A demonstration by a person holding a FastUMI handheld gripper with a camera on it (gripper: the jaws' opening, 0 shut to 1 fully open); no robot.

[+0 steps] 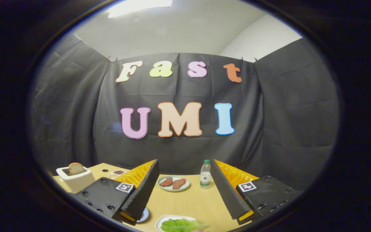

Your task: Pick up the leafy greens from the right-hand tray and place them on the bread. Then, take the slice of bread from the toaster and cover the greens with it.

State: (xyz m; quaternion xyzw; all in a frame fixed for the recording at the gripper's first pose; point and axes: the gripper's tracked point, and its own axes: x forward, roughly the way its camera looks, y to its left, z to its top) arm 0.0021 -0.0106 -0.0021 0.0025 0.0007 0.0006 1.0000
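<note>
In the gripper view, your hand-held gripper [184,193] is hovering above the worktop [188,203] with its fingers spread wide and nothing between them. The leafy greens [183,225] are lying on a white tray [161,221] close in, below and between the fingers, so you are not yet on them. To do this pick well, I would tip the fingers down toward the leaf, centre it in the gap, and close gently on a thick fold near the middle rather than a thin edge, which looks likely to tear or slip. The toaster [75,179] is sitting off to your left beyond the left finger, with the slice of bread [75,168] standing up out of its slot. Beyond the fingers, a plate [174,187] is carrying two reddish-brown pieces of meat [172,182], and a water bottle [205,173] is standing just beside it; mind both as you swing across. The bottle's label is too small to read, and the square markers on the gripper carry no legible writing.
</note>
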